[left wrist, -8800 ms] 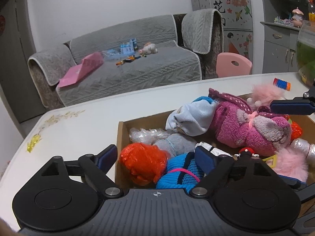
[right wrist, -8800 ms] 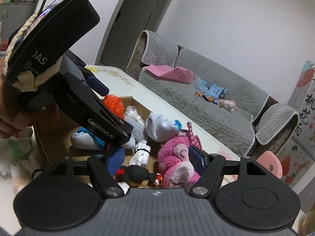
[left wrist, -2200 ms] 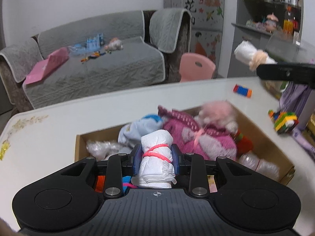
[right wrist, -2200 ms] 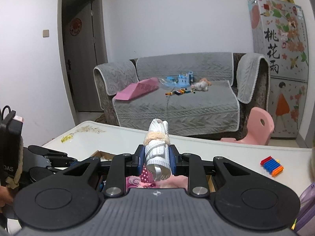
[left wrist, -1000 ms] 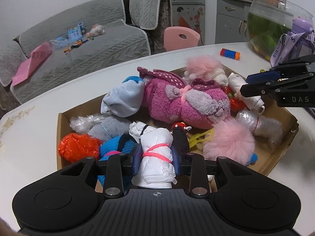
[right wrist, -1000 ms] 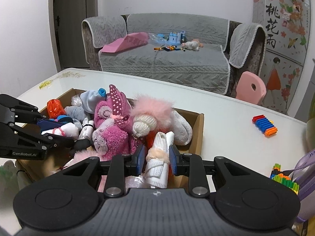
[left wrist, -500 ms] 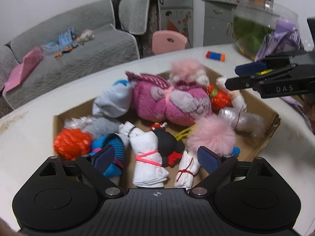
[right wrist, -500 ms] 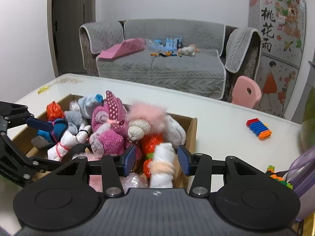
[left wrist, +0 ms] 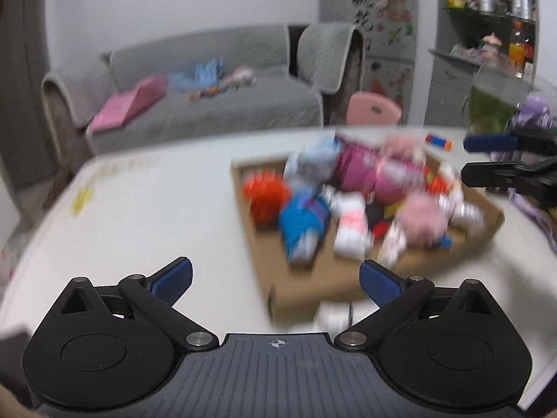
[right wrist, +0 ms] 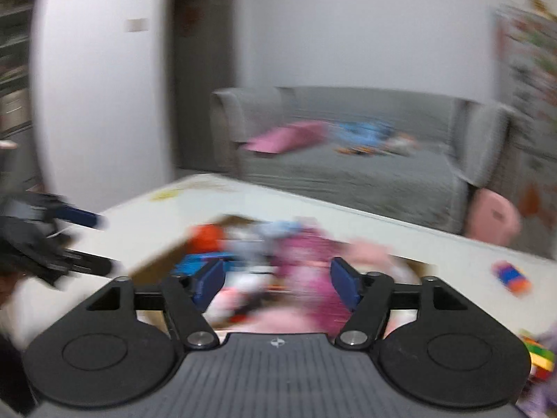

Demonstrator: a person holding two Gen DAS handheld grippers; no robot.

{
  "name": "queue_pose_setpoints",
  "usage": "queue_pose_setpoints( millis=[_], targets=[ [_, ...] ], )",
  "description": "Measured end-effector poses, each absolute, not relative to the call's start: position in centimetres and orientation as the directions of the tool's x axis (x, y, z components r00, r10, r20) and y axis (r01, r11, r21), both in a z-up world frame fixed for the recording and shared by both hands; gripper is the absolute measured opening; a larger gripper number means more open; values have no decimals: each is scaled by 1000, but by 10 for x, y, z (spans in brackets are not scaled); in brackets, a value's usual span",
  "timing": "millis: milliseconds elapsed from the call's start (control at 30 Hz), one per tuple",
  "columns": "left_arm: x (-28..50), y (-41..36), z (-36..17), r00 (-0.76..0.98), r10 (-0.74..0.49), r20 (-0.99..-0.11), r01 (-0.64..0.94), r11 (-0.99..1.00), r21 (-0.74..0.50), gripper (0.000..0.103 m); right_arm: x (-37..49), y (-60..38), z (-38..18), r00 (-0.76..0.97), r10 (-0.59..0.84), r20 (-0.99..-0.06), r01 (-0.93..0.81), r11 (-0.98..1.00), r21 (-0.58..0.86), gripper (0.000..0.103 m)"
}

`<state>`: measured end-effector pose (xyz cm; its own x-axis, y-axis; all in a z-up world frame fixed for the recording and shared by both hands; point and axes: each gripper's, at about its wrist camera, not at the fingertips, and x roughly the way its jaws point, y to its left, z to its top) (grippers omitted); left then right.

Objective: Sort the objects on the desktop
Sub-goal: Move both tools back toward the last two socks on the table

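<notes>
Since a sec ago both white sock rolls have left the claws: the one w/ the pink band (left wrist: 351,226) now lies in the cardboard box (left wrist: 313,285) among the other bundles, beside the blue bundle (left wrist: 303,223) and the magenta plush (left wrist: 369,170). The right claw's roll went in too, but blur hides where exactly. Left claw (left wrist: 275,280) has pulled back toward the near corner of the box, jaws just opened wide, nothing between them. Right claw (right wrist: 276,282) sits over the far side of the box, jaws also just been opening, empty.

Risks, as I judge: one small white roll (left wrist: 334,315) sits on the desk (left wrist: 139,209) just outside the box wall, close under the left claw, so a fast swing could knock it off the edge. Box is heaped, so loose bundles near the rim may spill if bumped. Both views are smeared, so the claws could clip each other or the box
</notes>
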<state>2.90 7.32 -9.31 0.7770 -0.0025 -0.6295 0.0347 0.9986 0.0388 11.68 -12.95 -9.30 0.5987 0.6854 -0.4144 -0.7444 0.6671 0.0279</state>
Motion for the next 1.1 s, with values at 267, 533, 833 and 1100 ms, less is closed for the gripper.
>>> queue_pose_setpoints(
  millis=[267, 533, 833, 1100],
  targets=[
    [18, 62, -130, 722, 35, -691, 52, 993, 105, 103, 58, -51, -141, 372, 750, -547, -910, 412, -54, 63],
    [26, 61, -154, 698, 103, -709, 33, 984, 175, 100, 68, -46, -162, 366, 717, -594, -909, 412, -63, 63],
    [24, 78, -155, 709, 120, -695, -15, 988, 155, 97, 73, -30, -178, 337, 701, -628, -914, 404, -40, 62],
    [25, 90, -155, 722, 137, -678, -49, 988, 148, 92, 72, -15, -186, 329, 689, -646, -920, 389, -53, 63]
  ],
)
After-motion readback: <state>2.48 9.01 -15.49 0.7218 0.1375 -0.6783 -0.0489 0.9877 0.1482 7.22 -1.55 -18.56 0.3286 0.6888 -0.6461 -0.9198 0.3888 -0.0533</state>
